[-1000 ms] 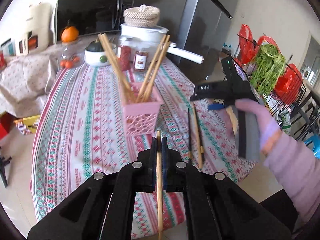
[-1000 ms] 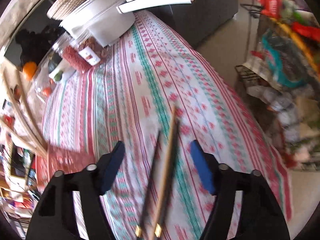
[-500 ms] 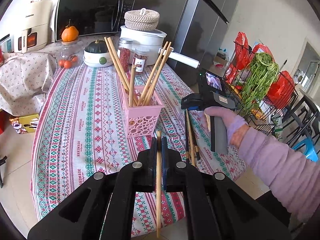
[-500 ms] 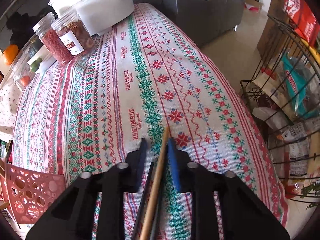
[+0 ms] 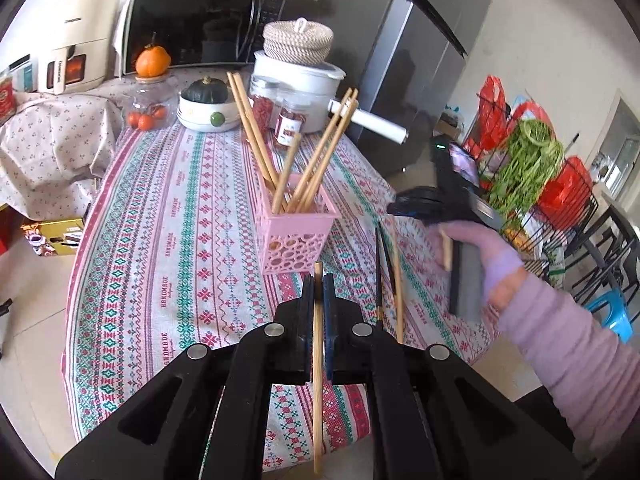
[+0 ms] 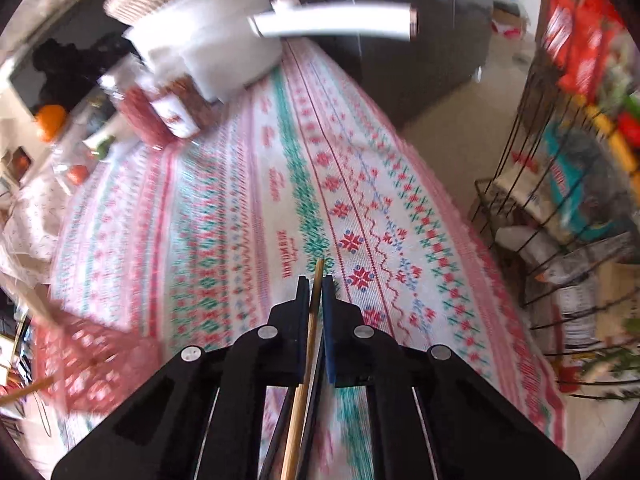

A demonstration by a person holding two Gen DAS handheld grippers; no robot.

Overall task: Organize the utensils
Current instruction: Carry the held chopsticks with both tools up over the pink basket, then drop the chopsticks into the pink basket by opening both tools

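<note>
Chopsticks: pale bamboo chopstick [image 5: 318, 344], slender, round, plain, ran lengthwise between the fingers of the left gripper [image 5: 317, 280]; fingers clamped together on it, tip poking just past them; held above the near edge of the bench [image 5: 132, 280]. Second bamboo chopstick [image 6: 312, 320], same pale tan, sat pinched between the fingers of the right gripper [image 6: 316, 280], tip just clear of them; a dark strip showed beside it low in the right wrist view, too blurred to identify. In the left wrist view two thin dark chopsticks [image 5: 378, 276] and another bamboo one lay on the patterned cloth right of the pink basket [image 5: 296, 236]; the right gripper, in a gloved hand [image 5: 486, 256], hung above them. The basket, perforated with round holes, stood mid-bench and held several bamboo chopsticks [image 5: 256, 136] upright, fanned outward.
</note>
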